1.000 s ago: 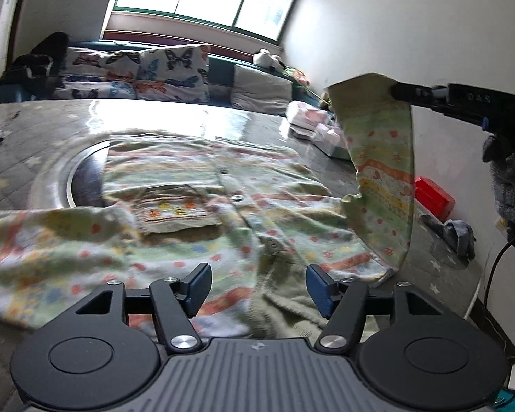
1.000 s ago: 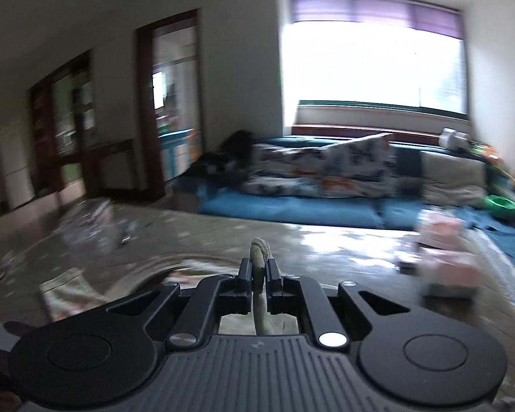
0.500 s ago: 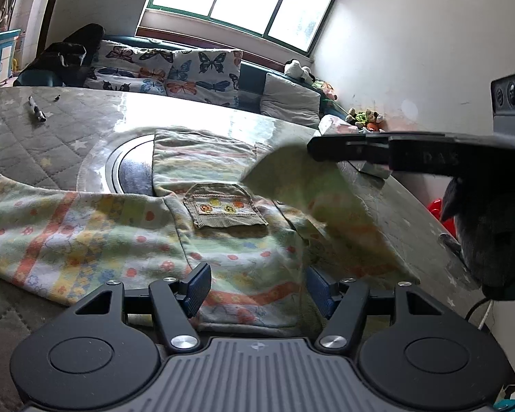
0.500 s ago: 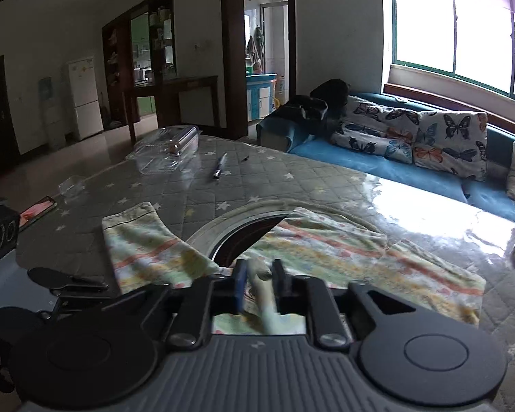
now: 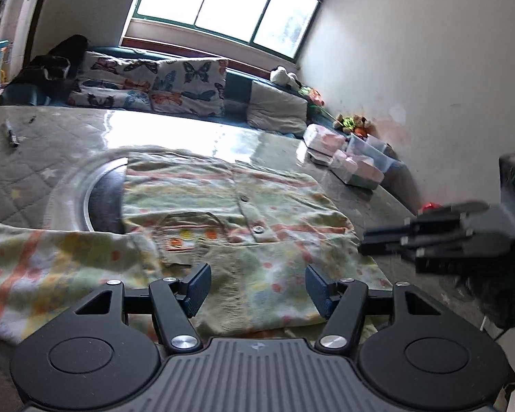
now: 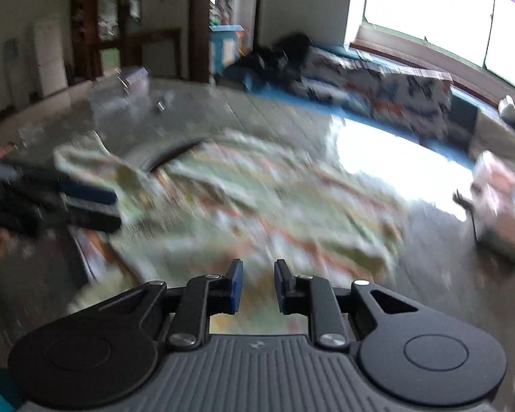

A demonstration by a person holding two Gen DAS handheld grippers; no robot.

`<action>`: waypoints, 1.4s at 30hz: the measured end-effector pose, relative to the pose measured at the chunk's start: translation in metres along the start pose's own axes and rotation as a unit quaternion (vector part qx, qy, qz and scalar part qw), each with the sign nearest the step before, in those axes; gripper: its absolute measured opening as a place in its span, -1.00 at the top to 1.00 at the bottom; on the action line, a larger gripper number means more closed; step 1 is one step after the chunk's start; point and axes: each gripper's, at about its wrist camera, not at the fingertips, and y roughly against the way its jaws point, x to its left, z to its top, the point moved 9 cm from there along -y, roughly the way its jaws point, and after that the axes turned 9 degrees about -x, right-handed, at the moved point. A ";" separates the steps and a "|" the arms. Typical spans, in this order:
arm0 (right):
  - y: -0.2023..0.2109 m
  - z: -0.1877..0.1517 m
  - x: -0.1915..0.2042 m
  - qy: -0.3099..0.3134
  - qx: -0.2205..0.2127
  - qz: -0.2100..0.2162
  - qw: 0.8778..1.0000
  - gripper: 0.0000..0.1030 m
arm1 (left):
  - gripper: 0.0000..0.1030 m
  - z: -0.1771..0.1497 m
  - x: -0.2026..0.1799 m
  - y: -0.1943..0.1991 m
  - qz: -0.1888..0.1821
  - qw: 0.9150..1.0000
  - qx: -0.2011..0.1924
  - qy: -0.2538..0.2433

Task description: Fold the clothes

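Floral shirt [image 5: 223,213] seemingly below both tongs

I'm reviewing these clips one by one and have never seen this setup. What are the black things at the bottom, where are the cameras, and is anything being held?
There is no robot here: a person holds a two-finger gripper in each hand, each with a fisheye camera looking along its fingers. One view looks past the left gripper, its jaws wide apart with nothing in them. The other looks past the right gripper, whose jaws have just been opening; a small gap shows and no cloth is between them. Each gripper also shows from the side in the other's view. On the quilted table lies a pale green patterned shirt with buttons and a chest pocket, its right sleeve folded in. Nothing is held.
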 end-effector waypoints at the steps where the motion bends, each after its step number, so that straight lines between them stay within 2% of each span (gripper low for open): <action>1: -0.001 -0.008 -0.004 -0.004 0.007 -0.003 1.000 0.63 | -0.23 -0.001 -0.002 -0.004 -0.002 1.000 0.003 -0.001; 5: -0.004 -0.040 -0.019 -0.027 0.035 -0.017 0.999 0.63 | -0.21 -0.002 -0.010 -0.020 -0.010 1.000 0.014 -0.008; 8: -0.003 -0.050 -0.026 -0.031 0.035 -0.017 0.999 0.65 | -0.20 -0.005 -0.010 -0.031 -0.008 1.000 0.023 -0.010; 13: 0.000 -0.036 -0.031 -0.026 0.019 -0.021 0.999 0.63 | -0.16 -0.007 -0.003 -0.039 0.003 0.999 0.036 -0.006; 18: -0.021 -0.010 -0.043 -0.043 -0.007 -0.024 0.999 0.63 | 0.03 0.001 -0.004 -0.051 -0.001 0.999 0.032 -0.001; 21: -0.037 -0.012 -0.050 -0.059 -0.002 -0.026 0.998 0.63 | 0.13 0.000 -0.001 -0.061 0.004 0.999 0.039 0.002; 24: -0.047 -0.022 -0.056 -0.074 0.010 -0.027 0.997 0.63 | 0.14 -0.006 0.010 -0.067 0.017 0.999 0.048 0.012; 27: -0.046 -0.023 -0.056 -0.072 0.009 -0.030 0.997 0.63 | 0.20 -0.009 0.024 -0.070 0.029 0.998 0.050 0.025; 33: -0.040 -0.005 -0.034 -0.051 -0.010 -0.014 0.999 0.60 | 0.20 -0.002 0.032 -0.059 0.046 0.998 0.037 0.034; 36: -0.041 0.006 -0.009 -0.036 -0.023 0.015 0.999 0.47 | 0.16 0.004 0.038 -0.046 0.060 0.997 0.020 0.036; 42: -0.050 0.014 0.046 0.004 -0.031 0.070 0.997 0.46 | 0.16 0.013 0.080 -0.006 0.135 0.989 -0.013 0.060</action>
